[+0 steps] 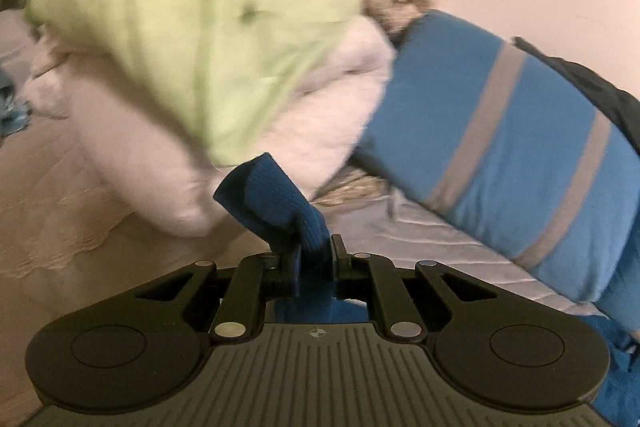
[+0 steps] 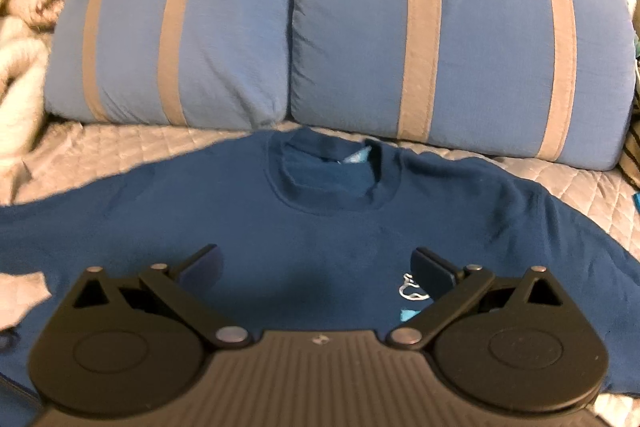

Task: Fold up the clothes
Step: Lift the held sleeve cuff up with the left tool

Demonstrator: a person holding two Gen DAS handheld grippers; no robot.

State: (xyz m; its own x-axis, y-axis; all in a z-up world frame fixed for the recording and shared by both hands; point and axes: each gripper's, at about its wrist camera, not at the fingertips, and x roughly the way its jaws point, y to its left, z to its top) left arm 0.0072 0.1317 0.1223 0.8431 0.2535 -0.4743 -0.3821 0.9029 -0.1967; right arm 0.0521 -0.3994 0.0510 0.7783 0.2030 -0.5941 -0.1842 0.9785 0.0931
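Lying spread face-up on the quilted bedcover (image 2: 132, 147), the dark blue sweatshirt (image 2: 248, 227) has its round collar at the far side, close to two blue cushions with grey stripes (image 2: 460, 39) that stand side by side beyond it. The right gripper (image 2: 316, 263) hangs over the chest of the garment with its jaws wide apart; the fabric lies under and between them, and a small white logo shows just beside the right finger. The left gripper (image 1: 314, 251) has its jaws pressed together on a ribbed cuff (image 1: 276, 199) of the same blue cloth, which bunches up out of the fingers toward the far side. Beyond it sit a pale green blanket (image 1: 192, 27) and a pinkish one (image 1: 160, 147), heaped together left of a striped cushion.
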